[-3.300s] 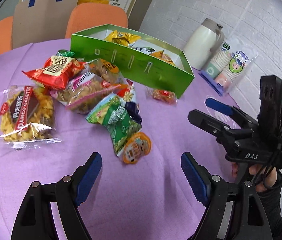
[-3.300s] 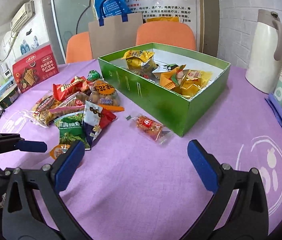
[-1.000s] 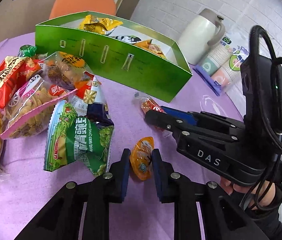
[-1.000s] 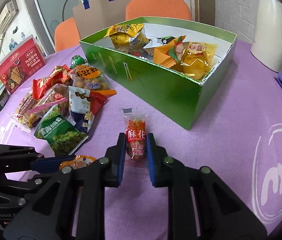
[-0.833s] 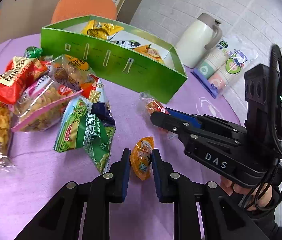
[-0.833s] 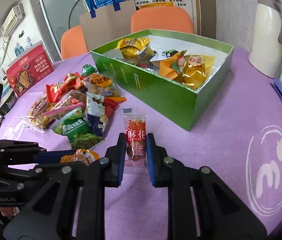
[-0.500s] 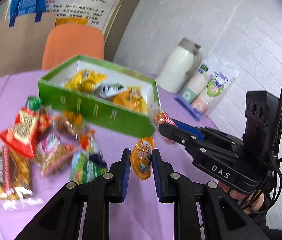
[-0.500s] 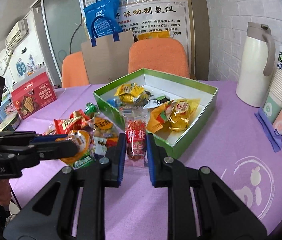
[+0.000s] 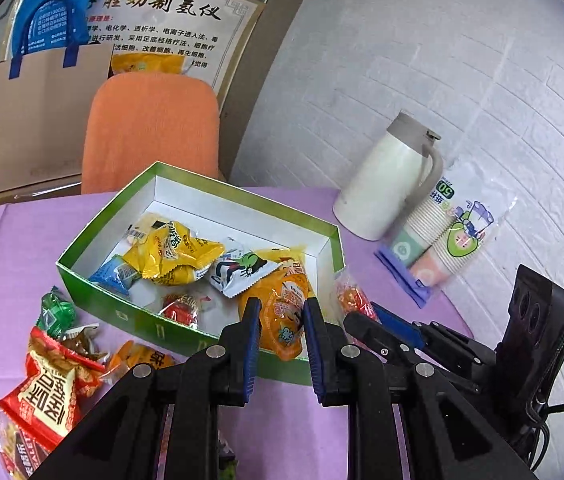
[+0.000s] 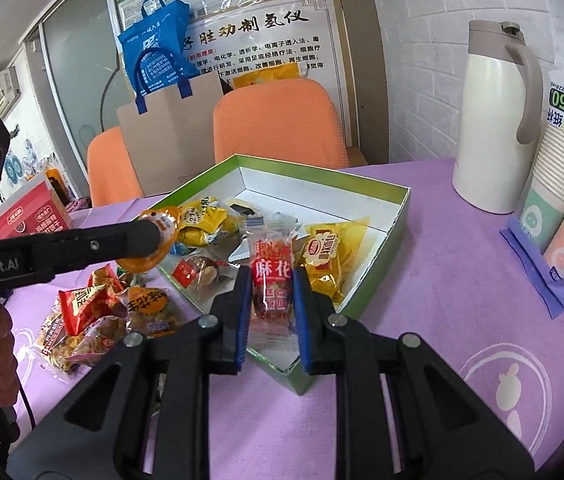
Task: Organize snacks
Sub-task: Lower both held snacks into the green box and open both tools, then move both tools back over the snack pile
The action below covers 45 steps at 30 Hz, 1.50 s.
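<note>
Left wrist view showed the orange jelly cup [image 9: 282, 322], clenched in the left gripper [image 9: 280, 338] jaws, lifted off the purple counter [image 9: 10, 256] over the green cardboard box [image 9: 202, 338]. The red twist-snack packet [image 10: 270, 280] was likewise raised in the right gripper [image 10: 270, 312] jaws; only release appeared left.

Green box [image 9: 186, 340] open-topped, far end bare

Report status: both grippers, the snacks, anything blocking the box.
Left gripper shut on jelly cup. Right gripper shut on red packet. Both held up near green box. Nothing in the way.
</note>
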Each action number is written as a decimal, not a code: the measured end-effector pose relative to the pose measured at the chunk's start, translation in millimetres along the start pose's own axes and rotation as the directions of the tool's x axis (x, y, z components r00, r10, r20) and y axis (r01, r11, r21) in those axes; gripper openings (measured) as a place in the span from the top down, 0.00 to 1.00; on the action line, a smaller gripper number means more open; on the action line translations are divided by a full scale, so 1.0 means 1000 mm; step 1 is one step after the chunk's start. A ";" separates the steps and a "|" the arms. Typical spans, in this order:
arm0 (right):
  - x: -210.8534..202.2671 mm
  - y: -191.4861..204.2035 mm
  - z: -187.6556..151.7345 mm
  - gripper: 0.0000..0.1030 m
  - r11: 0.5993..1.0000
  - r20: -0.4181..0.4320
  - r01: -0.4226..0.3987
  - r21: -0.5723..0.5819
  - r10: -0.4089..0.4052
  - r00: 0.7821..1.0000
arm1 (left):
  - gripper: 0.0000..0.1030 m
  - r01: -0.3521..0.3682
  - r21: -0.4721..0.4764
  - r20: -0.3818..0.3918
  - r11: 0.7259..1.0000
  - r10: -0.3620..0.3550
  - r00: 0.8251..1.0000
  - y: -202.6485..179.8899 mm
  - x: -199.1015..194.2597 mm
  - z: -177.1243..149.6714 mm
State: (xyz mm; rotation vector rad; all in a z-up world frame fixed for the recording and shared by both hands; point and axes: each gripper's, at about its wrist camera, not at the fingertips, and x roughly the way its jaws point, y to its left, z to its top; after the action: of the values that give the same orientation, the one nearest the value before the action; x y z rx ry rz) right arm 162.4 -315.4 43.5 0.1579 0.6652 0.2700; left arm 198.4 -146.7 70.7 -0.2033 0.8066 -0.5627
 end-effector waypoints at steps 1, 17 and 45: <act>0.003 -0.002 0.000 0.79 1.000 -0.005 0.001 0.000 -0.001 1.000 | 0.80 -0.005 -0.001 -0.005 1.000 0.005 1.000 0.001 0.003 0.000; 0.019 0.000 -0.015 0.19 0.991 0.021 0.034 -0.127 -0.031 0.999 | 0.16 -0.156 0.025 -0.009 0.987 0.156 0.988 0.017 0.039 -0.015; -0.039 0.055 -0.055 0.01 0.991 -0.015 -0.049 -0.127 0.048 0.999 | 0.16 -0.268 -0.071 0.121 0.961 0.275 0.954 0.038 -0.095 -0.085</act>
State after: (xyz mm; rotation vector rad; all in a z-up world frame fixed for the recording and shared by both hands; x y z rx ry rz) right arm 87.7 -271.1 36.5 0.0503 0.6548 0.3593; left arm 98.6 -59.2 57.6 -0.1727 0.7089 -0.2646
